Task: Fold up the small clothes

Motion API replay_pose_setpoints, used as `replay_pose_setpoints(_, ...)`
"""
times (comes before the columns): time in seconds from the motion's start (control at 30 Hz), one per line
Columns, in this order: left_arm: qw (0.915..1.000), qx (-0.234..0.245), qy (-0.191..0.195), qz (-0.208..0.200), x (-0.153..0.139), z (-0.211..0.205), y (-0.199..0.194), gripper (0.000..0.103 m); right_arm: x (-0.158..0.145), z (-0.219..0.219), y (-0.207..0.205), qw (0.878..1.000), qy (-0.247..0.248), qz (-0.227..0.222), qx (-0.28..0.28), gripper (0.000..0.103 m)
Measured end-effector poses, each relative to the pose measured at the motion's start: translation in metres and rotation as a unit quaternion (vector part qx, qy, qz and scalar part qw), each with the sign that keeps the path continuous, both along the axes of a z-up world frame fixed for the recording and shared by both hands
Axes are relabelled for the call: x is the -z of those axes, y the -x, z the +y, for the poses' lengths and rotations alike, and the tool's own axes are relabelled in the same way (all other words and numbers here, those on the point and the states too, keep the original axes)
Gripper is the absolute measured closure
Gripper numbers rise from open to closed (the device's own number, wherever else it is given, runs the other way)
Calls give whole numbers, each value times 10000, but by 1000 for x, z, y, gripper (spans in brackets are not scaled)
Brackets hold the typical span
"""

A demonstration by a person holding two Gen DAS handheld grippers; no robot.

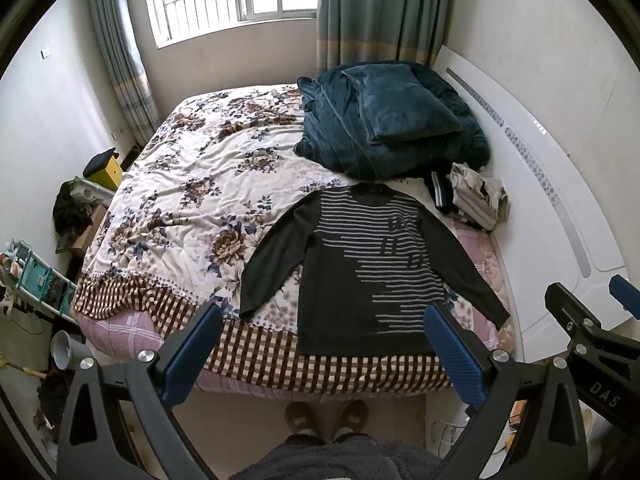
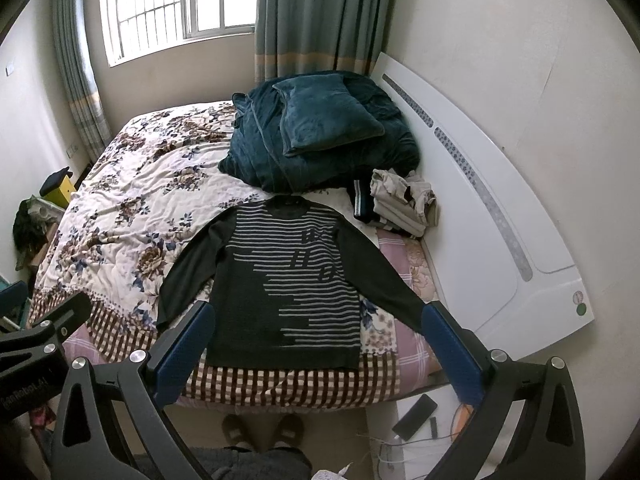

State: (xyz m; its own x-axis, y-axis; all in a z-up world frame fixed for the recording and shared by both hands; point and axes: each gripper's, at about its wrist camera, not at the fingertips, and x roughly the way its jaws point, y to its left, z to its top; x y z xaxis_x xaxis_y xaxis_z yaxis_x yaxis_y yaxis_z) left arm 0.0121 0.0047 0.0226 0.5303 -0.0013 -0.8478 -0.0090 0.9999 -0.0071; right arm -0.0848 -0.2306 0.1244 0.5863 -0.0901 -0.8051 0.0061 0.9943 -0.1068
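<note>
A dark long-sleeved sweater with grey stripes (image 1: 360, 264) lies flat on the bed, front up, sleeves spread out, hem toward me; it also shows in the right wrist view (image 2: 288, 280). My left gripper (image 1: 320, 316) is open and empty, held above the bed's near edge, short of the hem. My right gripper (image 2: 316, 316) is open and empty, also held back above the near edge. The right gripper's fingers (image 1: 624, 296) show at the right of the left wrist view. A pile of small clothes (image 1: 476, 196) lies by the headboard, also in the right wrist view (image 2: 400, 204).
The bed has a floral cover (image 1: 192, 184) with a checked border. A folded teal blanket with a pillow (image 1: 392, 120) sits at the far right. A white headboard (image 1: 552, 184) runs along the right. A nightstand with a phone (image 2: 414, 416) stands by the bed. My slippered feet (image 1: 326, 416) are below.
</note>
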Motion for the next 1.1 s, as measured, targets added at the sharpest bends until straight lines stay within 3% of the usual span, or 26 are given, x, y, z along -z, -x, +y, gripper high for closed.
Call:
replay_pose_setpoints(0.73,9999,10,-8,-134,4,-9,-14,0,-1,-4,0,10000,-18,15,70,0)
replay_pose_setpoints(0.93,9992,147,-288,-217,56,-18,-57,0,37,-31,-18,9970,-78,202,740,0)
replay_pose_setpoints(1.1,9983,390,-398,160,137,-45,-105,0,114,-83,-48,9852,-102,399,1662,0)
